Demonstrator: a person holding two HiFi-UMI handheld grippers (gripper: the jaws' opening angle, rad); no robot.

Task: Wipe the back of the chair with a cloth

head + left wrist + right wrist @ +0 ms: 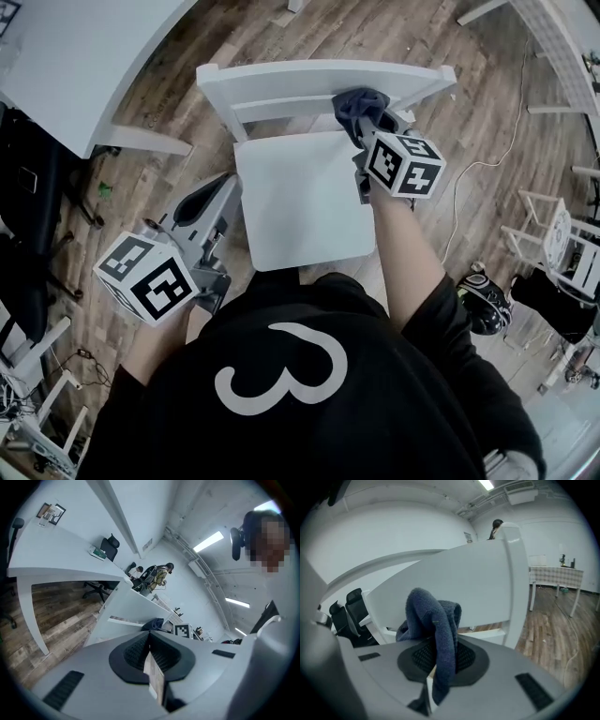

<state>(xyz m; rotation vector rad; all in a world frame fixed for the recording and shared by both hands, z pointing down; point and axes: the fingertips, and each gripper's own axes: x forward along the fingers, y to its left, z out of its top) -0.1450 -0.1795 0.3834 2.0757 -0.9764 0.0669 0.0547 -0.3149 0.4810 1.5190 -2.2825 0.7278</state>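
A white wooden chair stands in front of me, its back rail (309,80) at the far side and its seat (300,202) below it. My right gripper (367,120) is shut on a dark blue cloth (359,101), which is pressed against the right part of the back rail. In the right gripper view the cloth (436,620) bulges out of the shut jaws, right in front of the chair back (468,578). My left gripper (214,208) hangs left of the seat, shut and empty. In the left gripper view the chair (117,616) and the cloth (154,623) show beyond its closed jaws.
A white desk (75,56) fills the upper left, with black office chairs (105,550) behind it. Small white furniture frames (553,234) and a dark rounded object (483,300) lie at the right. A thin cable (487,159) runs over the wood floor. A table (555,576) stands far right.
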